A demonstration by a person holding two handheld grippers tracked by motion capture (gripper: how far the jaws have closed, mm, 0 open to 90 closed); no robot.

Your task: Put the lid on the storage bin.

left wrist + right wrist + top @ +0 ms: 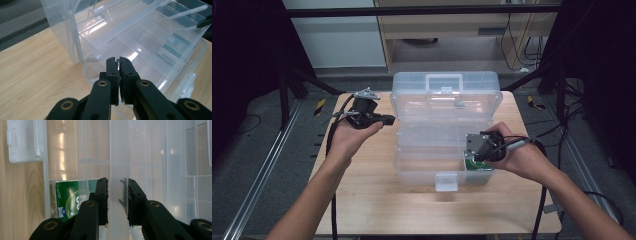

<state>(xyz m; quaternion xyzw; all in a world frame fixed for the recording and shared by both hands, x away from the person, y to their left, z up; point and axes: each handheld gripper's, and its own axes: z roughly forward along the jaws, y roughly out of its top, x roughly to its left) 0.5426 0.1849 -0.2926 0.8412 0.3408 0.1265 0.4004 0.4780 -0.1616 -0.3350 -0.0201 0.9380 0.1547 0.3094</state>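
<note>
A clear plastic toolbox (412, 172) stands open on the wooden table, its lid (447, 97) tipped back. A clear lift-out tray (432, 134) rests across the box. My right gripper (472, 145) is over the box's right end, and its jaws are shut on the tray's translucent upright strip (118, 157), one jaw on each side. A green packet (68, 197) lies in the box's bottom below it, also visible from above as the packet (477, 167). My left gripper (118, 60) is shut on nothing, held just off the box's left rim (86, 68) near the lid's hinge corner.
The wooden table (377, 200) has bare surface in front of and left of the box. The box's white front latch (446, 182) hangs open toward me, seen as a latch (25, 142) from the right gripper. Black frame legs and cables flank the table.
</note>
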